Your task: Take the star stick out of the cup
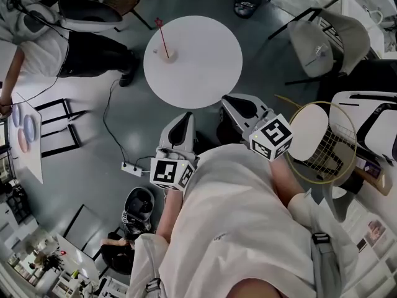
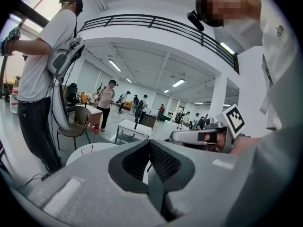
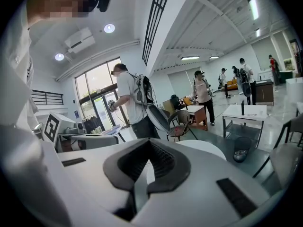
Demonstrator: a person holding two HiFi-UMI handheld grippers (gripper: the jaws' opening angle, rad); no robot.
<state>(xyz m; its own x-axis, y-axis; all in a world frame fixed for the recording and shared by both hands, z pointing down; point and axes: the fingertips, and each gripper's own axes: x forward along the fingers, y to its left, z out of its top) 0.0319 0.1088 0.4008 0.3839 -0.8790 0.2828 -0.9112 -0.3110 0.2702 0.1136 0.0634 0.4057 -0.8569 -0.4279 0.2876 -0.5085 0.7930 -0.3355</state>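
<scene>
Head view: my worry is the round white table (image 1: 205,67), since both the left gripper (image 1: 182,121) and right gripper (image 1: 239,104) are clamped shut, empty, short of its near edge. The cup (image 1: 166,56) sits near the far-left rim with the star stick (image 1: 162,37) in it. A sideways tug could probably tip it off. Open floor around, plenty of room.

Head view steeply downward; both gripper views near level, toward shared round table (image 1: 205,73)
</scene>
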